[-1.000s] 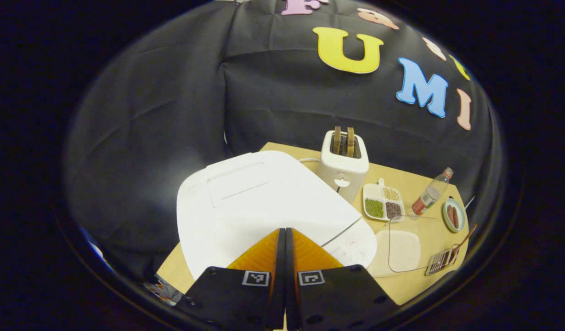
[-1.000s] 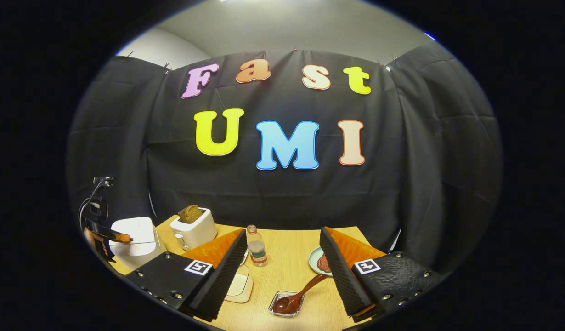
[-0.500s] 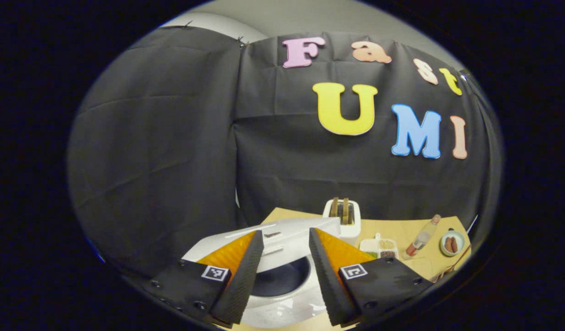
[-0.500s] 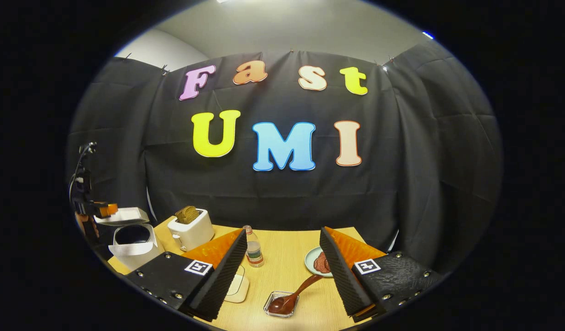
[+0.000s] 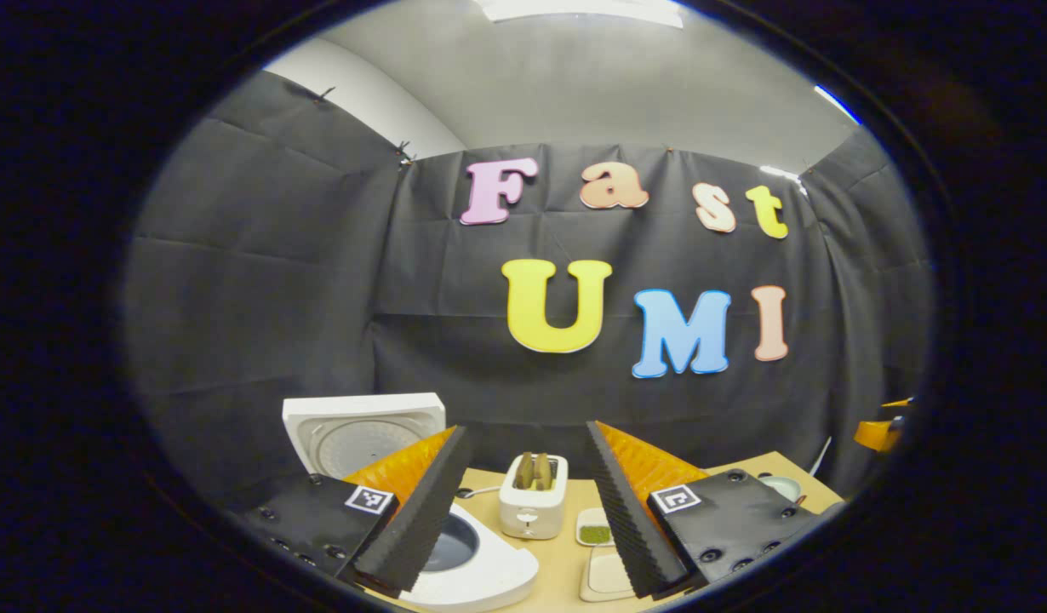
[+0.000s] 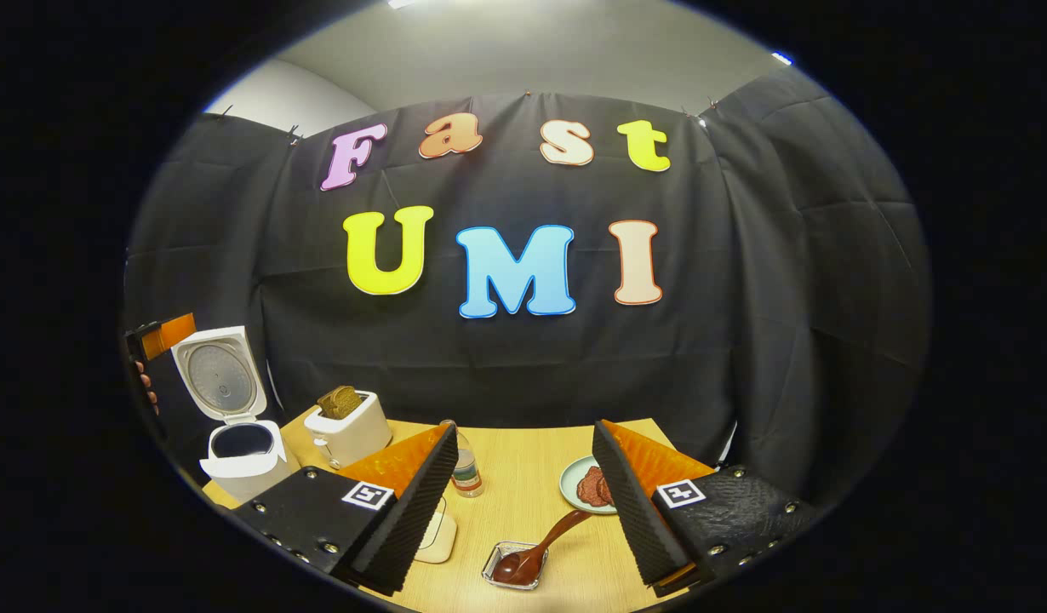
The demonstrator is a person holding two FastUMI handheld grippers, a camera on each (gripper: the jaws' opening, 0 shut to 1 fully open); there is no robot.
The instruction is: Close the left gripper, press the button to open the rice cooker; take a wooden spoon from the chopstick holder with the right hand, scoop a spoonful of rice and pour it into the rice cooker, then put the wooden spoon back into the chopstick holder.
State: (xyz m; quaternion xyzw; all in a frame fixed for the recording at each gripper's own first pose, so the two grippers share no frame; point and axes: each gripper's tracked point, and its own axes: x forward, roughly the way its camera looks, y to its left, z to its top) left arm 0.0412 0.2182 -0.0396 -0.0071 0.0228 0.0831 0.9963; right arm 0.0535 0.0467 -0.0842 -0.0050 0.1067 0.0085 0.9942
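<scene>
A: Right gripper view: is the rice cooker (image 6: 234, 426) being shown open?

B: Yes, its lid is being held upright, so the spoon step is judged to be in hand. The right claw (image 6: 523, 502) is being held apart, empty, above the wooden spoon (image 6: 536, 549), which is lying in the chopstick holder (image 6: 511, 566) on the desk (image 6: 532, 464).

A: And the left claw (image 5: 523, 502)?

B: Apart, empty, near the cooker. Next, the spoon's handle is to be clamped.
</scene>
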